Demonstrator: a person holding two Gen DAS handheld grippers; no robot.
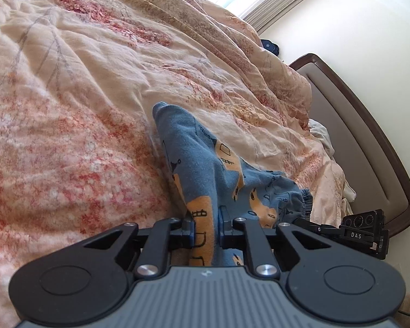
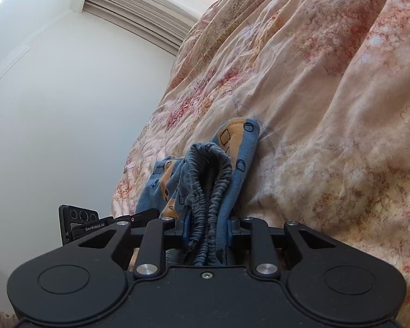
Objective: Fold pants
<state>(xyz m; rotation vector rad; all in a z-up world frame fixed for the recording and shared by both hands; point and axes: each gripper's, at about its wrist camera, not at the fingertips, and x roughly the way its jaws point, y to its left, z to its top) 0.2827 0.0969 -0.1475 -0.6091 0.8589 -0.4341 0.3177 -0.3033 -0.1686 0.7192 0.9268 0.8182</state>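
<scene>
Small blue pants [image 1: 202,161] with orange patches and black drawings lie bunched on a floral duvet [image 1: 82,95]. My left gripper [image 1: 206,225] is shut on a fold of the leg fabric, which runs up between its pads. In the right wrist view the same pants [image 2: 205,169] show their gathered elastic waistband [image 2: 210,191]. My right gripper [image 2: 207,232] is shut on that waistband, with several layers squeezed between the pads. Each gripper shows in the other's view: the right one [image 1: 363,232] at the lower right, the left one [image 2: 84,225] at the lower left.
The pink and cream duvet covers the whole bed in rumpled ridges. A brown-edged padded headboard [image 1: 369,136] stands at the right in the left wrist view. White walls and a window with blinds [image 2: 139,11] lie beyond the bed.
</scene>
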